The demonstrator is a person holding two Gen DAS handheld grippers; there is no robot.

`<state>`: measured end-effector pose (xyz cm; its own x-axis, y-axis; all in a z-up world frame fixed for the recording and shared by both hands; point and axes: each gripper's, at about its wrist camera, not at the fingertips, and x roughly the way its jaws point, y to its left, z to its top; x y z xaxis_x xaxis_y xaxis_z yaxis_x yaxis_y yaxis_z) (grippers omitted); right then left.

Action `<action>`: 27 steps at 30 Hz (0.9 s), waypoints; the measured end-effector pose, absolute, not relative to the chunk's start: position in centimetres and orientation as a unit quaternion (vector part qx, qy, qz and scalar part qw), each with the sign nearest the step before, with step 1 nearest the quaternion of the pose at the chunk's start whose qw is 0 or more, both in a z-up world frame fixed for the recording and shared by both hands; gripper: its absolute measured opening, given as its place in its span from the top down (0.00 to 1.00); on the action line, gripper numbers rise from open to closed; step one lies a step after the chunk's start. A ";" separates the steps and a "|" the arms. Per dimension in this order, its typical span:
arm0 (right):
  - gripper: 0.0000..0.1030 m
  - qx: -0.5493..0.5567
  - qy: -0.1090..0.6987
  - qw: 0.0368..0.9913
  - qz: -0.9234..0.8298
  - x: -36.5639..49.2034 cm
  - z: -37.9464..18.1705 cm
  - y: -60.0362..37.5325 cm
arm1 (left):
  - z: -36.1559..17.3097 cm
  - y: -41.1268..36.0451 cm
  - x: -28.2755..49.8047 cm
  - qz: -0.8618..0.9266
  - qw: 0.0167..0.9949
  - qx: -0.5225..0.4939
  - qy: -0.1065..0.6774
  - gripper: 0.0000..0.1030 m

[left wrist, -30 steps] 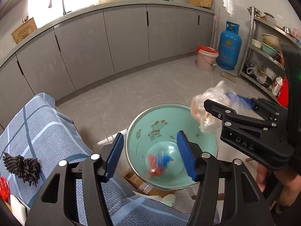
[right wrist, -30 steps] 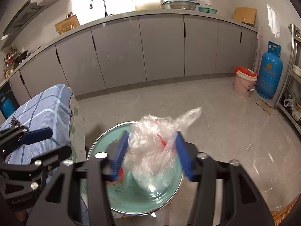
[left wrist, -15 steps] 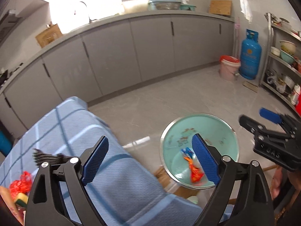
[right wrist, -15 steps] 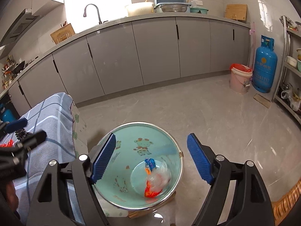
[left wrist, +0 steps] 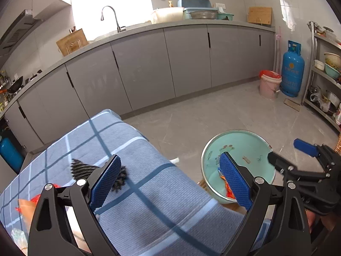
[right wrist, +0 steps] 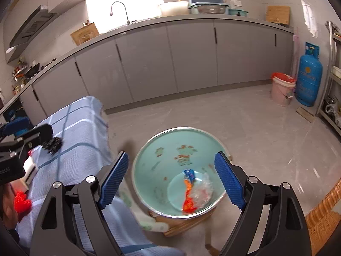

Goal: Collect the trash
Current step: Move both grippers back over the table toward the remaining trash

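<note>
Crumpled clear plastic bag (orange-red scraps beside it), in teal basin

Blown-out window glare, fisheye-bent edges

Left claw spread wide above blue checked cloth, dark scrap beneath, teal basin right

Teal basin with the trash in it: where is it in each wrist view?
Left wrist: teal basin at lower right, partly hidden behind the left gripper's right finger.
Right wrist: teal basin at lower centre, between the open fingers of the right gripper.
Shared landmark: blue gas cylinder at the far right.
</note>
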<state>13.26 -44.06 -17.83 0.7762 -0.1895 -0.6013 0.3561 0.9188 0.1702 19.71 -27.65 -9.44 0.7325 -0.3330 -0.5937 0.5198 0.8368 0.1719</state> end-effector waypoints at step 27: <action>0.18 0.096 0.325 0.940 -0.025 14.0 -15.5 -29.9 | -5.1 -12.2 17.1 -0.116 0.952 0.143 0.245 0.09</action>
